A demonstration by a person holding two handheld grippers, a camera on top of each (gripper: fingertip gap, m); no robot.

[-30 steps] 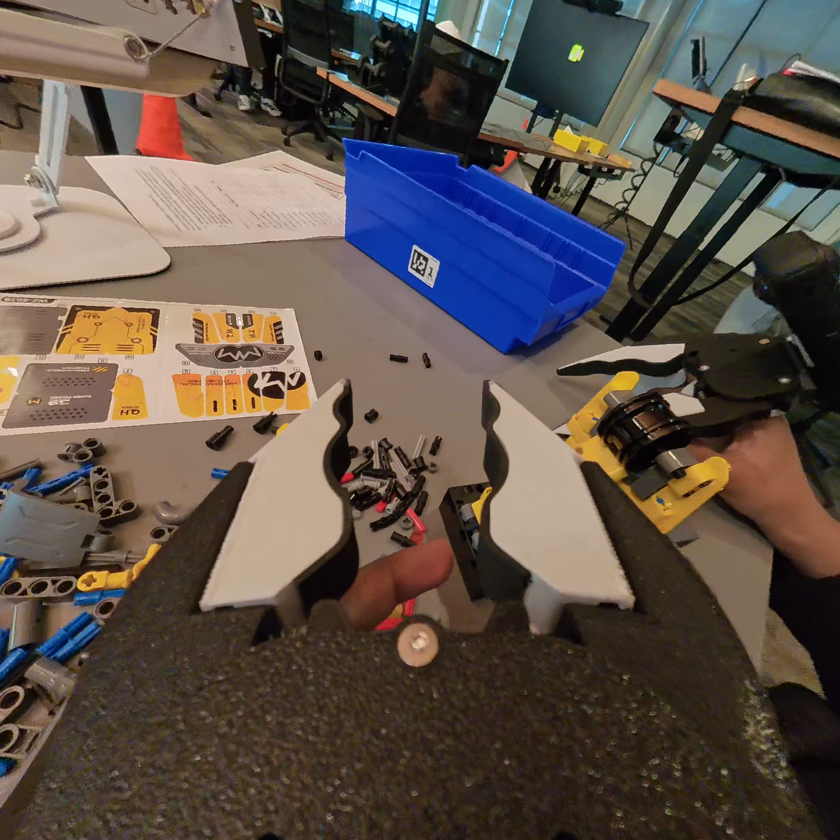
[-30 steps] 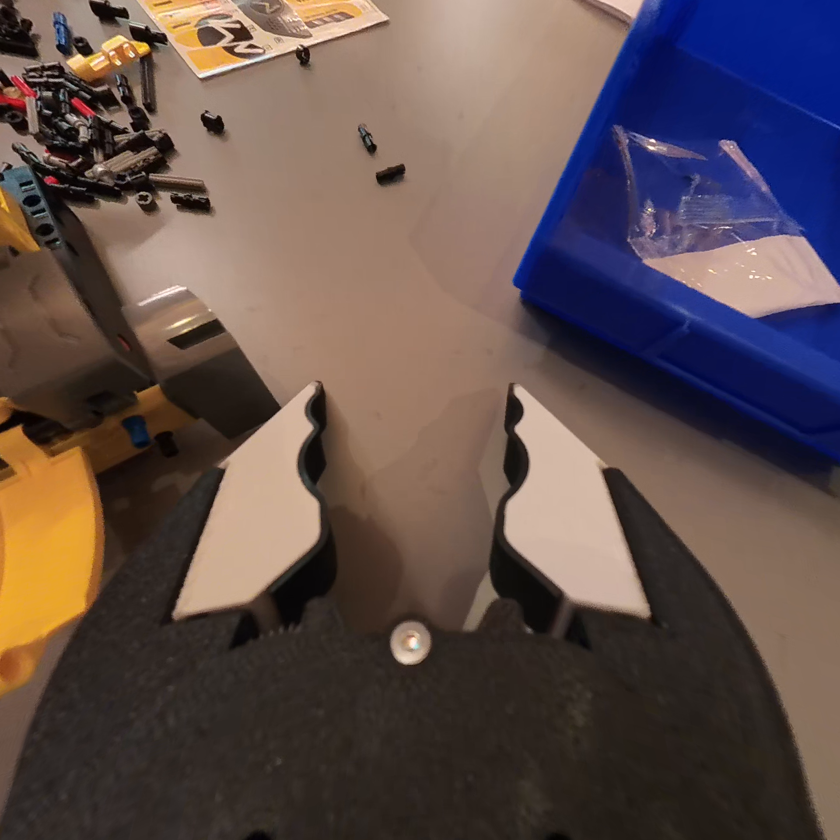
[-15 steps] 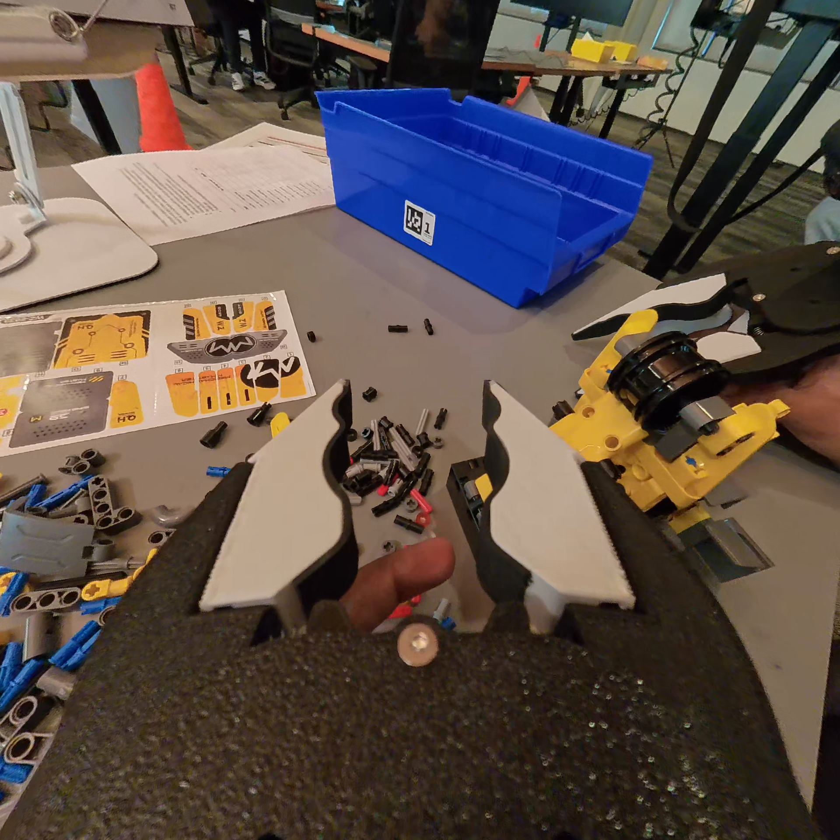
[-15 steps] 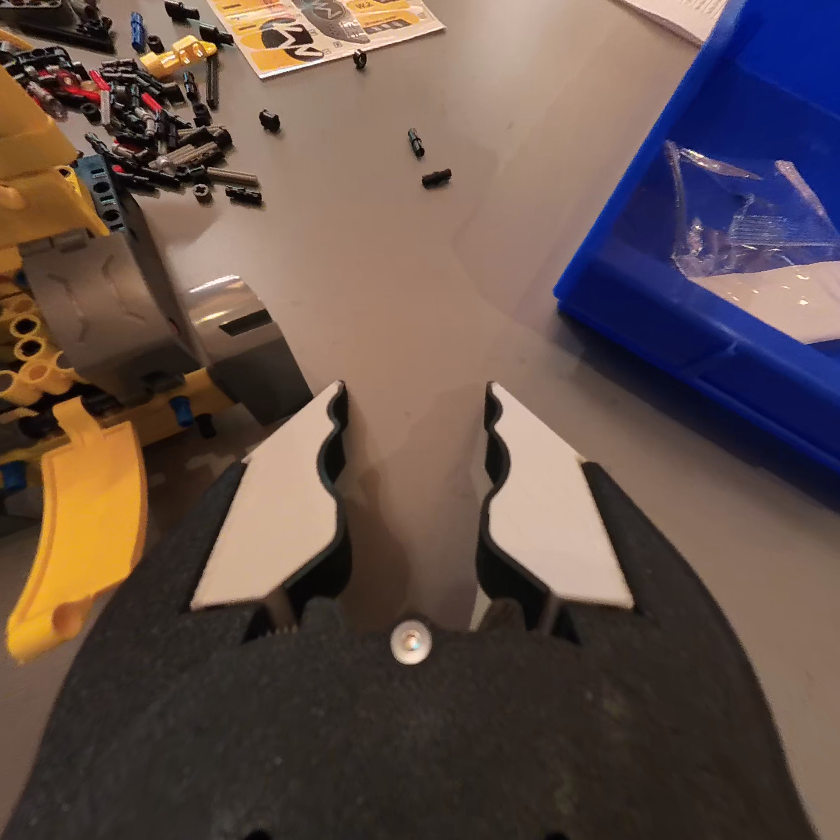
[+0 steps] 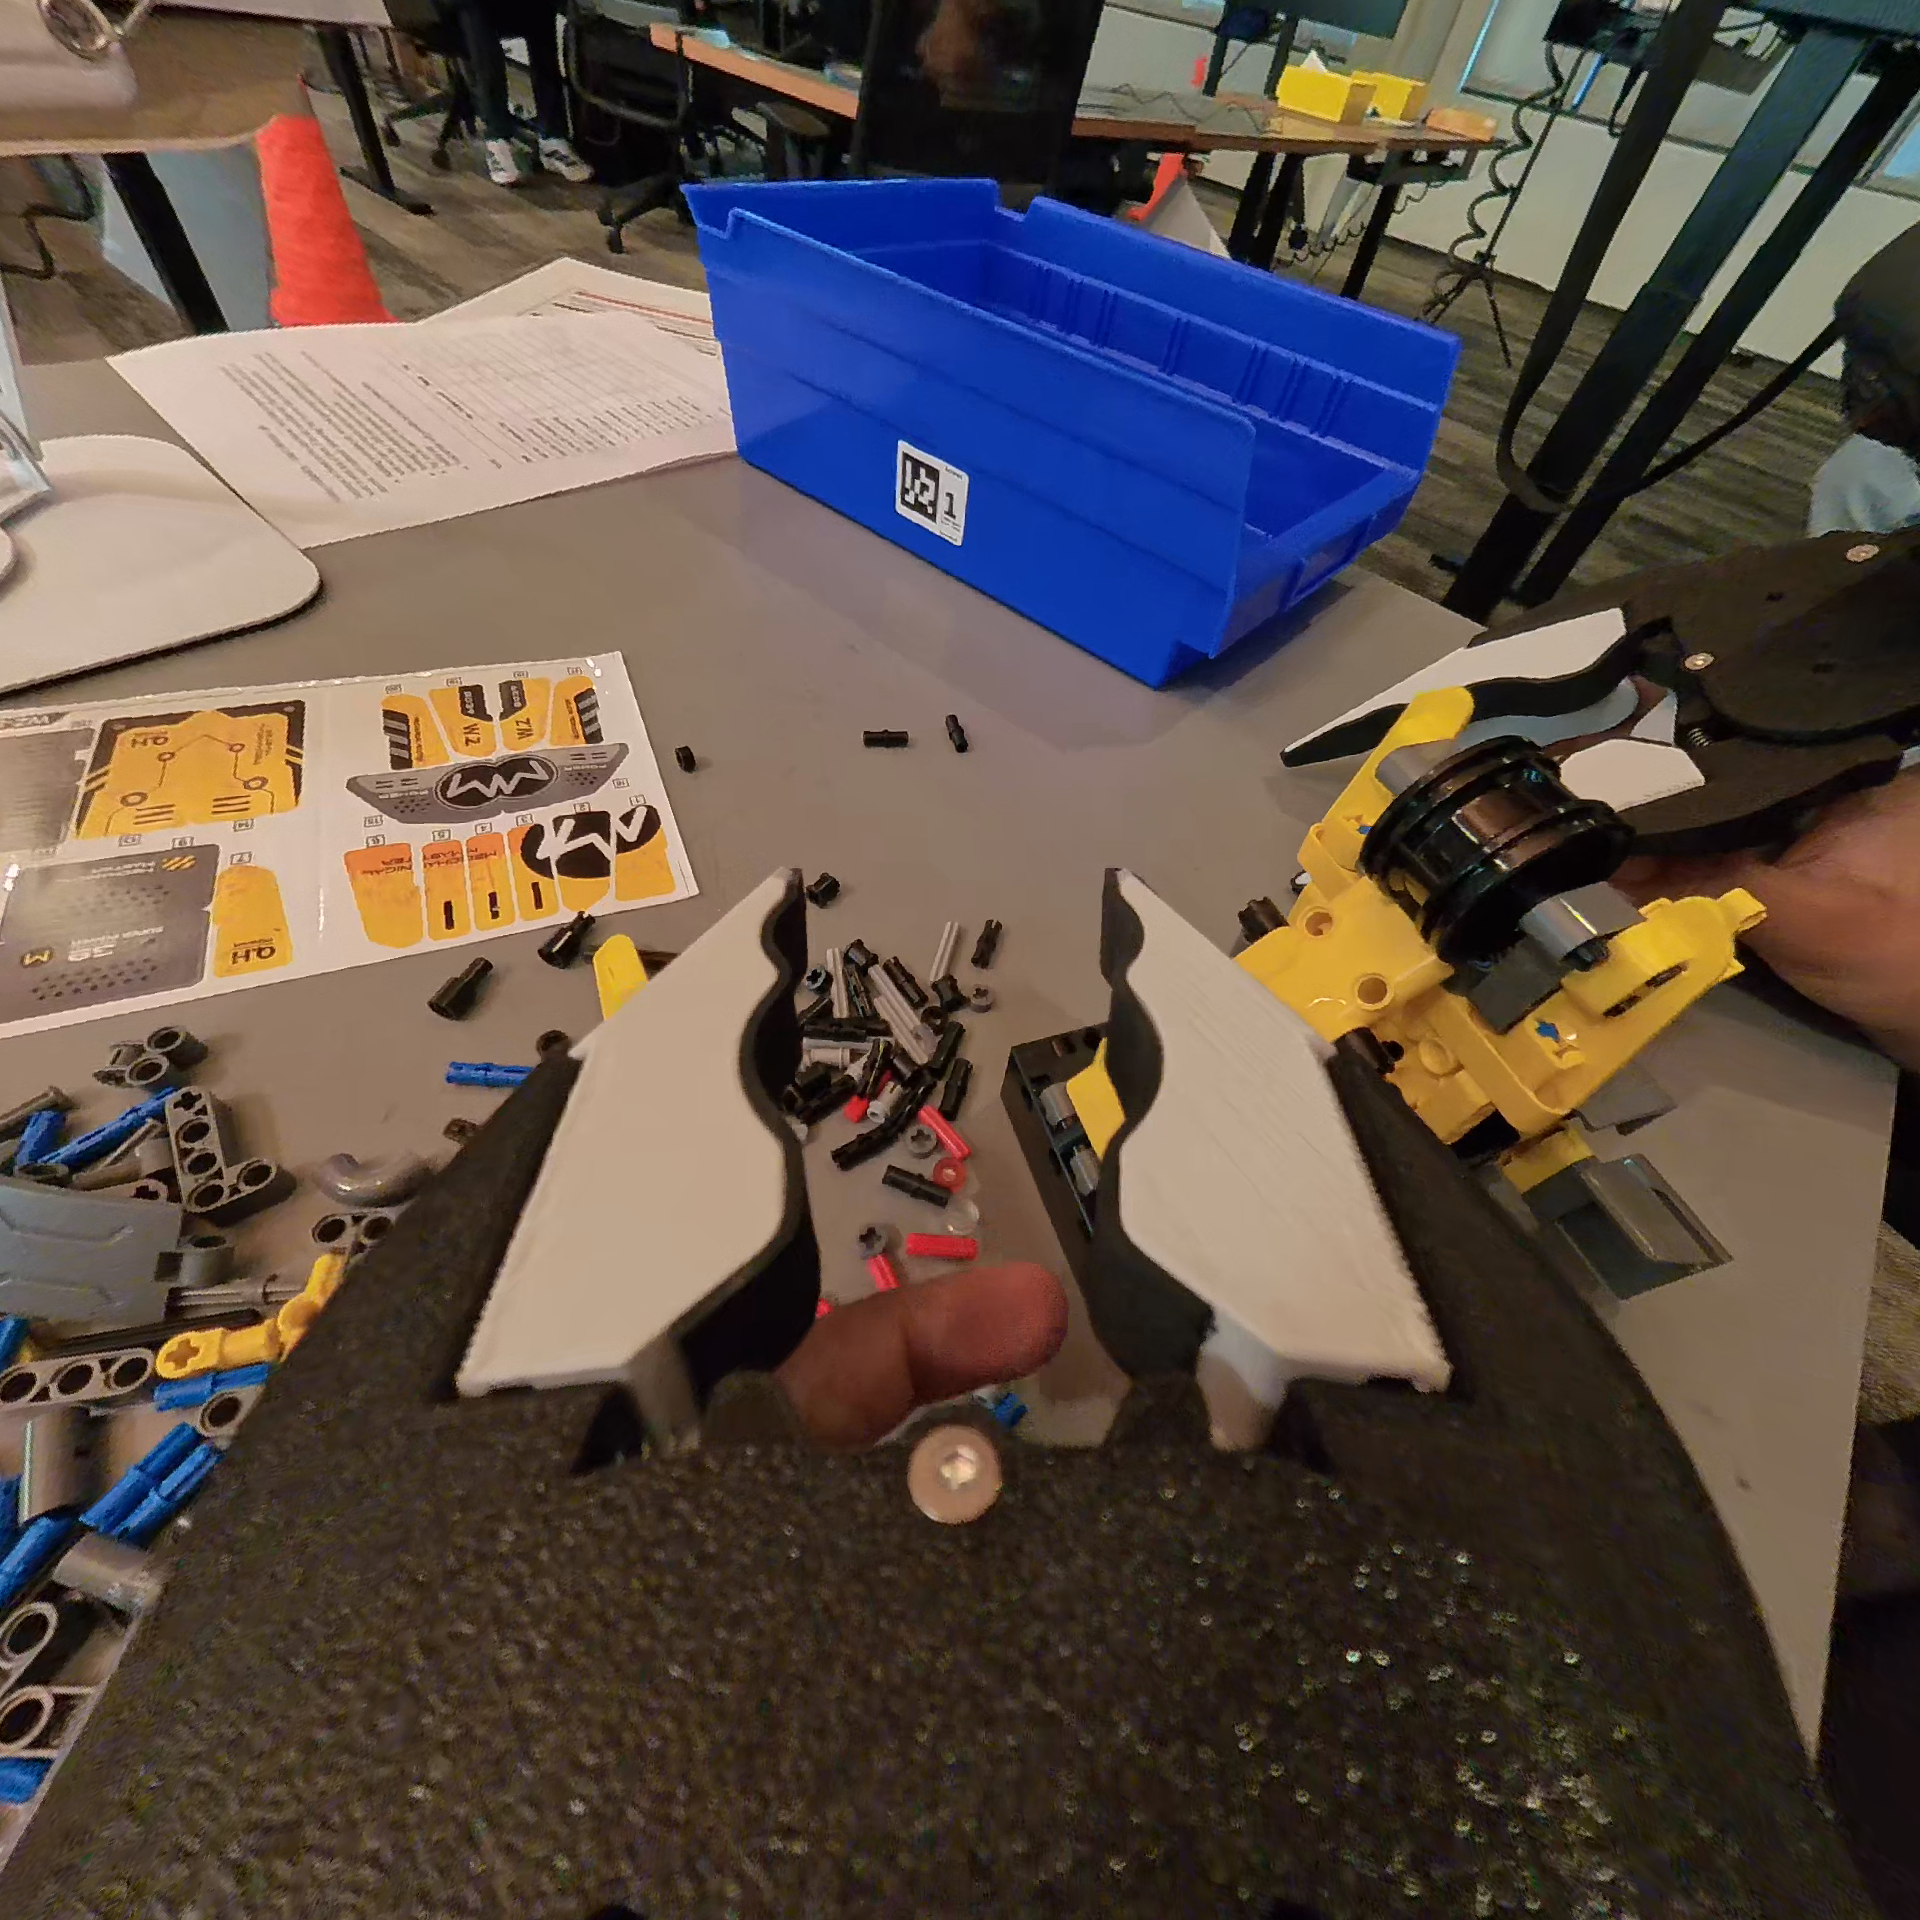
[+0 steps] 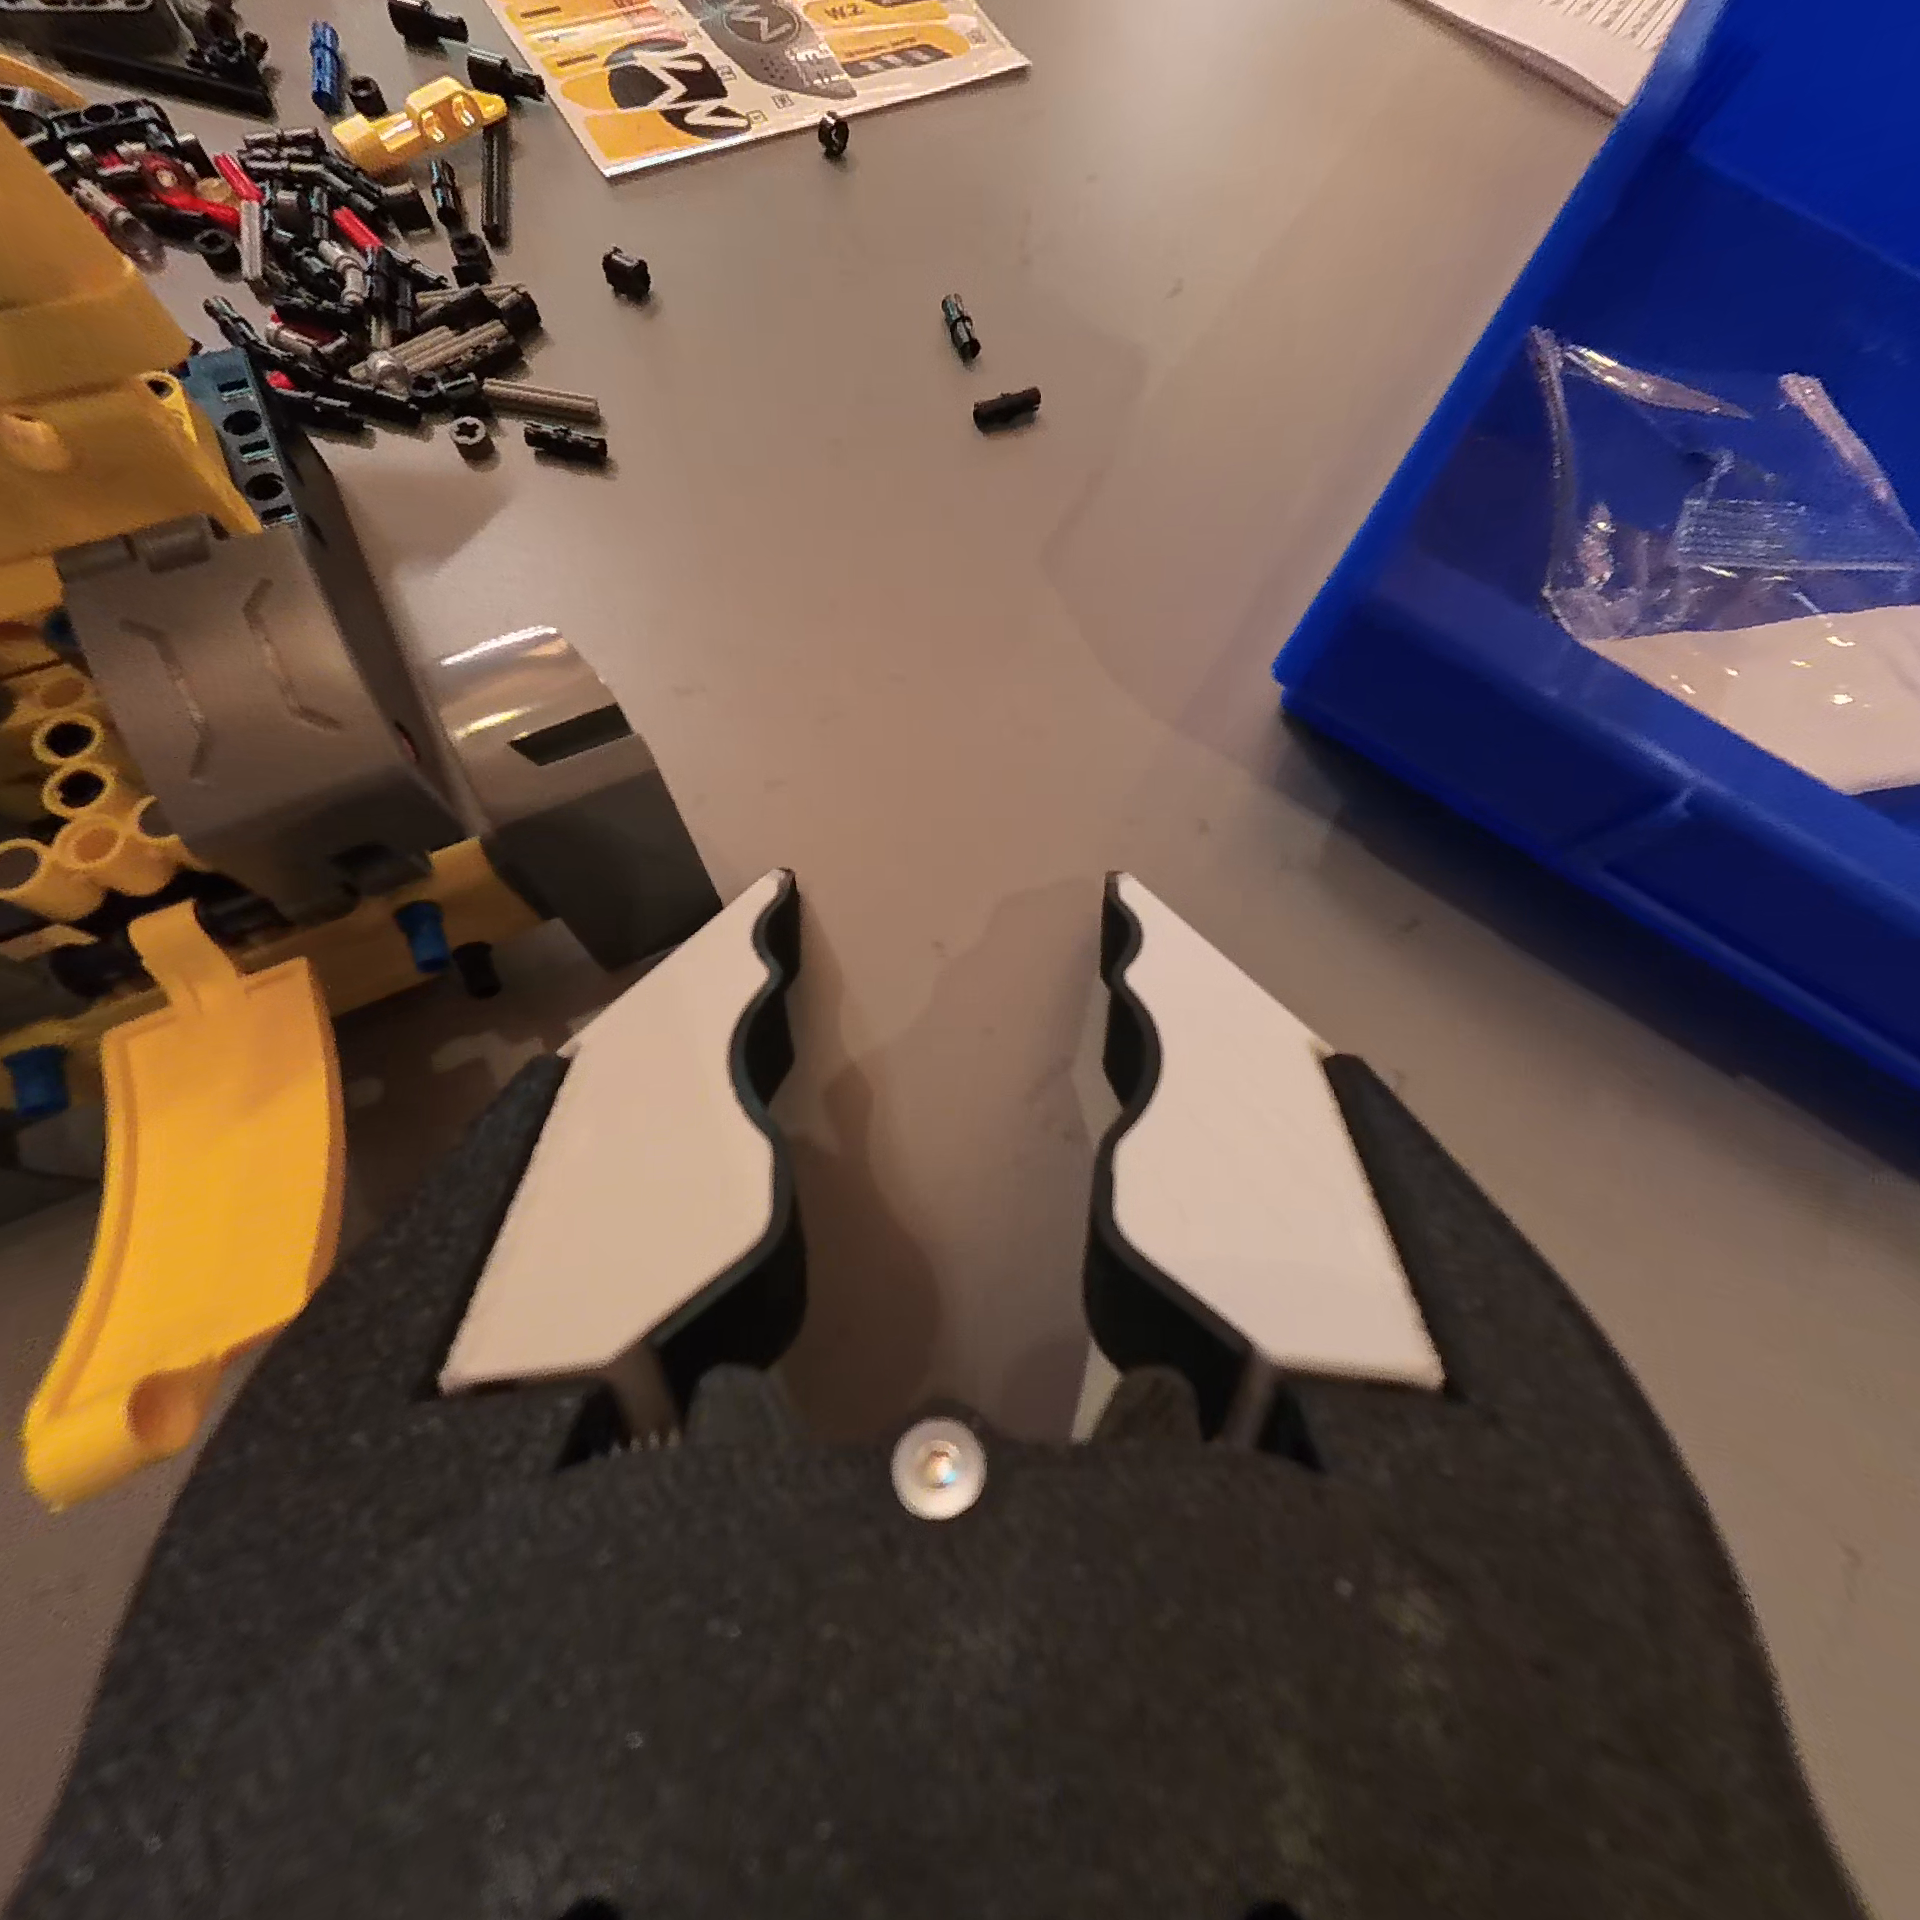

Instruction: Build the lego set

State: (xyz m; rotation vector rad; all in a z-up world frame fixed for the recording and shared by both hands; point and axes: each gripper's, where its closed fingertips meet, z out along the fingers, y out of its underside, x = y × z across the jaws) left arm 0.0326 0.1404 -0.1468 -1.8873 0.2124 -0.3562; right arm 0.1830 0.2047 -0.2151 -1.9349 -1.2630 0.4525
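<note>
My left gripper point(image 5: 951, 894) is open and empty, held low over a pile of small black, red and grey pins point(image 5: 894, 1049) on the grey table point(image 5: 831, 623). A person's fingertip point(image 5: 935, 1340) shows between the jaws near their base. A partly built yellow and grey brick model point(image 5: 1455, 997) with a black wheel hub point(image 5: 1486, 831) lies just right of it. My right gripper point(image 6: 951, 894) is open and empty above bare table, with the model point(image 6: 156, 727) close at its left. It also shows in the left wrist view point(image 5: 1475, 696), over the model.
A blue bin point(image 5: 1039, 416) stands at the back right and holds a clear plastic bag point(image 6: 1714, 540). A sticker sheet point(image 5: 312, 831) and printed papers point(image 5: 416, 405) lie at the left. Loose blue, grey and yellow parts point(image 5: 125, 1195) are scattered at the near left. The table edge is at the right.
My right gripper's jaws narrowed a little and it shifted, so the model and the pin pile show more at its left. My left gripper's view tilted so the bin sits nearer the middle.
</note>
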